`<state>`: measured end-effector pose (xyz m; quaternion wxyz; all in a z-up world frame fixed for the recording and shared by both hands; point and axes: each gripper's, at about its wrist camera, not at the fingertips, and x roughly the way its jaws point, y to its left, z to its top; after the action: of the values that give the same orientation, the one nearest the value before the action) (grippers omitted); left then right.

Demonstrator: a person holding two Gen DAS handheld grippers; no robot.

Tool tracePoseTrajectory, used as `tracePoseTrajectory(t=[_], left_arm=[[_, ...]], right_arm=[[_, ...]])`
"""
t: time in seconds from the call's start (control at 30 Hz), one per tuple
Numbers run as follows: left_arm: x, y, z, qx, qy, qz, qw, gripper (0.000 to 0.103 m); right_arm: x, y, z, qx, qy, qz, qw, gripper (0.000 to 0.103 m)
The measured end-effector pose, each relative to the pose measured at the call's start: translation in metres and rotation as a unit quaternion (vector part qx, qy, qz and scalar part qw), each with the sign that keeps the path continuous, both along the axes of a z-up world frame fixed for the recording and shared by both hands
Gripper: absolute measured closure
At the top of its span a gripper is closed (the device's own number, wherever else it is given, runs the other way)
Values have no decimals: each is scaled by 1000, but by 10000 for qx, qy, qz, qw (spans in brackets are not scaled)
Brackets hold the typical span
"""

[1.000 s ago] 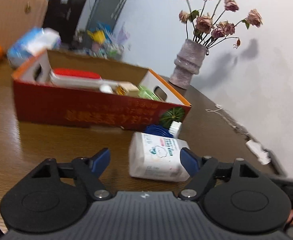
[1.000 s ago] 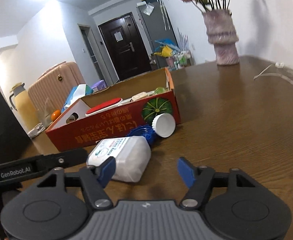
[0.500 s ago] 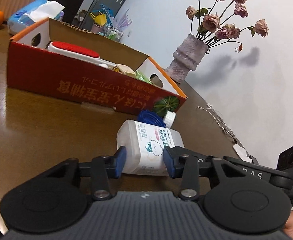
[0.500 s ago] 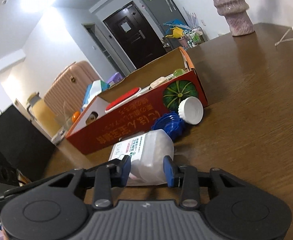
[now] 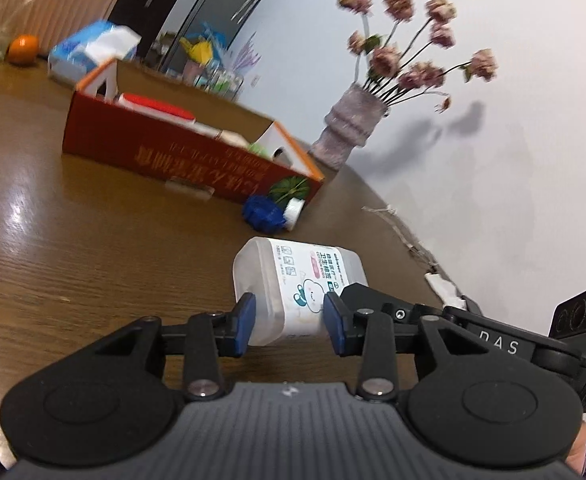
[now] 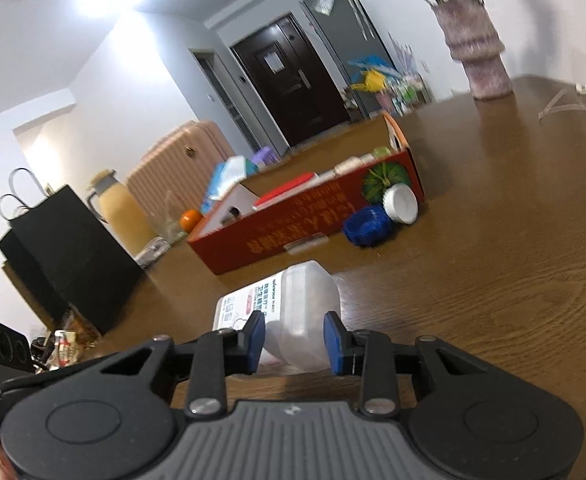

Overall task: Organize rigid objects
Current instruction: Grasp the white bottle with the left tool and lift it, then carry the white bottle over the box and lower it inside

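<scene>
Both grippers are on the translucent white plastic bottle with a printed label point(image 5: 297, 280): the left gripper point(image 5: 289, 324) is clamped tight on it at lower centre, and the right gripper point(image 6: 295, 338) is squeezing in on it too, jaws closing. Bottle looks lifted off the brown wooden table point(image 5: 73, 260). Farther back, mid-frame, a blue ribbed cap point(image 6: 367, 226) and white round lid point(image 6: 401, 204) sit against the long red cardboard box point(image 6: 293, 236).

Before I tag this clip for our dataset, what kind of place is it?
Most likely a lived-in home, at a wooden dining table: a dark entry door, a pink suitcase and a vase of dried roses all suggest it.
</scene>
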<state>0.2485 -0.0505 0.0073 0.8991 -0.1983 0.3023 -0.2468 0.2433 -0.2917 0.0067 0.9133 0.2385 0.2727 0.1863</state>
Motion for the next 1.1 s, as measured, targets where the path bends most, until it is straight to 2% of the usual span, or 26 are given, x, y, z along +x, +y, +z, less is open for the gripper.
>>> tracePoseTrajectory(t=[0.27,0.53,0.7,0.93,1.1], left_arm=[[-36,0,21,-16,-324,17,9995,66],[-20,-2,42,-86,-562,11,9984,66],[17,-4,59,-115,-746,38,9971,66],[101,-22,86,123,-1022,54,9947,66],[168,-32,89,133,-856,26,9962,66]], right_arm=[[-40,-1,22,10,-348,-13,9994,72],[-31,-3,43,-63,-659,-43,9978,72],[-3,-6,59,-155,-840,-7,9963,72],[78,-19,76,-2,-872,-12,9962,72],[141,-27,81,43,-772,-71,9970,72]])
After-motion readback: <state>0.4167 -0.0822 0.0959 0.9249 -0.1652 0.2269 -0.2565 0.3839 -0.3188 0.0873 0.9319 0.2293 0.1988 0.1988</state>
